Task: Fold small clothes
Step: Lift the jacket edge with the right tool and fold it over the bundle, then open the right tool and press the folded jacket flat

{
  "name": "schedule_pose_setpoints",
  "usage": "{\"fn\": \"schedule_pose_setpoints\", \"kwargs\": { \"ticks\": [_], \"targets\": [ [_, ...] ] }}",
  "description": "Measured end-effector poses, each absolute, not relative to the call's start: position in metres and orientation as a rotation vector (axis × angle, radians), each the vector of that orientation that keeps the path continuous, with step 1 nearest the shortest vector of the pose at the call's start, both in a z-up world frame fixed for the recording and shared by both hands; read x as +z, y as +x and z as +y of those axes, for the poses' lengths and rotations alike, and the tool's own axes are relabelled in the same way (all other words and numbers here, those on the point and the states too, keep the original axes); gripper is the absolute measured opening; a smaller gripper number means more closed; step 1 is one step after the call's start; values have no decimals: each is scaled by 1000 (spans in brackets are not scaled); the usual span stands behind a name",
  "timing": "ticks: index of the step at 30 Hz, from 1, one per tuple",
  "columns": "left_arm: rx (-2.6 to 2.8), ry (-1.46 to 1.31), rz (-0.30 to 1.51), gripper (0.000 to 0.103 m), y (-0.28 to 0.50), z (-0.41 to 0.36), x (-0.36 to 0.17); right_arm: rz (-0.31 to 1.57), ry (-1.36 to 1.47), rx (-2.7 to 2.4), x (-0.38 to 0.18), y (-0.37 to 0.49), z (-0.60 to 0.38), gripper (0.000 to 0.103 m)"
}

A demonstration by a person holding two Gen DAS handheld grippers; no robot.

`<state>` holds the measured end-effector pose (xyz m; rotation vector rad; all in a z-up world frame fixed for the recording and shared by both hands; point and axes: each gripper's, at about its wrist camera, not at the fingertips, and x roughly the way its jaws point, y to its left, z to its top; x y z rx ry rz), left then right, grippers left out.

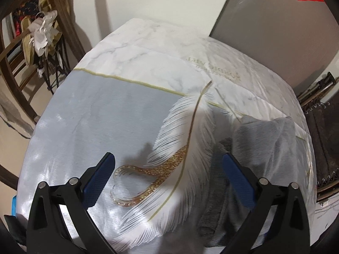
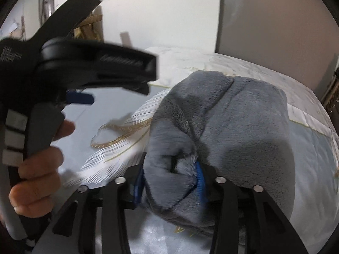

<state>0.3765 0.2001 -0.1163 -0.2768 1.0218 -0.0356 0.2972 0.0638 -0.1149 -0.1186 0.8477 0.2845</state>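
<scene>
Grey plush fleece, thick and floppy, makes up the small garment (image 2: 222, 122) bunched on the right side of the worktop (image 1: 89, 114), which is draped in a pale blue-and-white cloth printed with a feather. It looks light and soft, likely to sag and slide on the glossy cover, so an edge or corner seems the best place to take hold. The right gripper (image 2: 169, 182) has its blue-padded fingers (image 2: 200, 177) pinching a fold of the fleece near its lower edge. The left gripper (image 1: 168, 182) hovers beside the garment, its fingers (image 1: 99, 182) spread wide and holding nothing; a hand (image 2: 36, 169) grips its handle.
</scene>
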Motion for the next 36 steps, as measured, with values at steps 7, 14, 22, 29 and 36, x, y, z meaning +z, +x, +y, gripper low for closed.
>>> {"fn": "schedule_pose_setpoints", "kwargs": {
  "ticks": [7, 14, 22, 29, 36],
  "targets": [
    [-81, -252, 995, 99, 371, 187, -108, 809, -108, 363, -98, 269, 46, 53],
    [-129, -249, 950, 99, 363, 178, -100, 697, 48, 386, -62, 242, -10, 53],
    [-158, -113, 1015, 99, 361, 146, -117, 820, 143, 238, -91, 274, -38, 53],
    [-114, -4, 1145, 99, 368, 137, -150, 843, 43, 254, -119, 263, -31, 54],
    [-99, 27, 1114, 99, 365, 134, -148, 831, 48, 267, -119, 260, -33, 54]
  ]
}}
